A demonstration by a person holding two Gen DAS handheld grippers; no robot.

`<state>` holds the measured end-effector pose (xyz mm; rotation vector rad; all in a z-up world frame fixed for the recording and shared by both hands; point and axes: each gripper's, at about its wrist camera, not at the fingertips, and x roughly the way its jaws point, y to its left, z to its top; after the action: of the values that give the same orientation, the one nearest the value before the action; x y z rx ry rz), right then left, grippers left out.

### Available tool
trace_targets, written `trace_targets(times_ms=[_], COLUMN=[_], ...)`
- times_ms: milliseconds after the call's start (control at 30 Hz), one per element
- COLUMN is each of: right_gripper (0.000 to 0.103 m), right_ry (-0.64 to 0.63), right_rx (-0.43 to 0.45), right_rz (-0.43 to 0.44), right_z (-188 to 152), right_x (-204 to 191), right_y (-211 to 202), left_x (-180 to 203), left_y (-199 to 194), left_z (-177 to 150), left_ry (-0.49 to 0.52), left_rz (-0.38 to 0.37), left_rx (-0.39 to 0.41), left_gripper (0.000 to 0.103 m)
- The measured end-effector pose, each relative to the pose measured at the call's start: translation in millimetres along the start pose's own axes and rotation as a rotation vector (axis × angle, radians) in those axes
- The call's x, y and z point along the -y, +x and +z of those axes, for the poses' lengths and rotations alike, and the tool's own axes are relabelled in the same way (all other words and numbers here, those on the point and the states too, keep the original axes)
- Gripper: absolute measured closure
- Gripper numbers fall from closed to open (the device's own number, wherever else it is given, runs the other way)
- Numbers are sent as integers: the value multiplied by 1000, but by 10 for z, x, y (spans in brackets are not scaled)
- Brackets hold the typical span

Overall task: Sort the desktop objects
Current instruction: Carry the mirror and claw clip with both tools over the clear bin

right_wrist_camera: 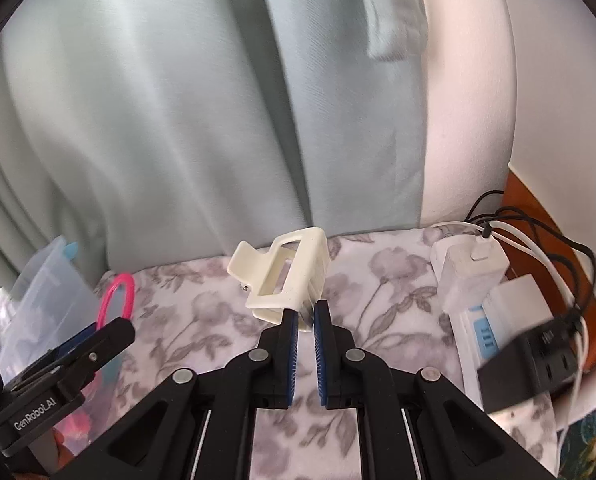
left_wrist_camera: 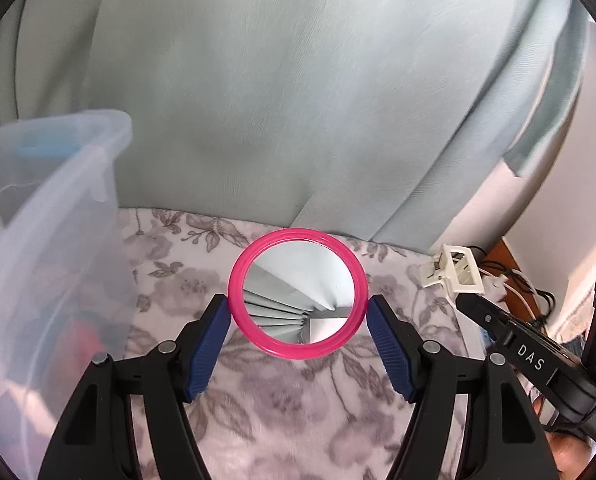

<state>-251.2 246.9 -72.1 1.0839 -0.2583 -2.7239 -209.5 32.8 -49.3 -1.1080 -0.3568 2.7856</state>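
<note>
A: Left gripper (left_wrist_camera: 298,320) clasps a round pink-rimmed mirror (left_wrist_camera: 299,293) above the floral cloth-covered table (left_wrist_camera: 281,408), near its far edge.

B: Right gripper (right_wrist_camera: 306,312) pinches a cream plastic hair claw (right_wrist_camera: 283,276); the translucent plastic bin (left_wrist_camera: 45,240) by the left edge blurs its contents.

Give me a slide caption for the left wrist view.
Left gripper shut on pink-rimmed mirror above floral cloth, clear bin alongside.

A clear plastic bin (left_wrist_camera: 49,248) walled off the left; chargers and cables (right_wrist_camera: 498,280) crowded the right edge. Between them the flowered surface (left_wrist_camera: 289,400) lay open, backed closely by a curtain (left_wrist_camera: 298,100).
</note>
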Motion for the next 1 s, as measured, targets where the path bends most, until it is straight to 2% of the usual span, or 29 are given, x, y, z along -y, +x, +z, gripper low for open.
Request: trace_targets(times_ms=[367,1000], right_gripper=[94,94], right_ry=[-43,-103], right_rx=[42,132], right_rz=[35,91], right_z=[-143,-229], right_x=[-298,-612], right_y=[-540,-1259], left_x=[-15,30], left_y=[-577,-1332], left_z=[-133,-220], left_ry=[0,11], left_rz=[-5,-65], left_rx=[41,145], left_gripper=[32,32])
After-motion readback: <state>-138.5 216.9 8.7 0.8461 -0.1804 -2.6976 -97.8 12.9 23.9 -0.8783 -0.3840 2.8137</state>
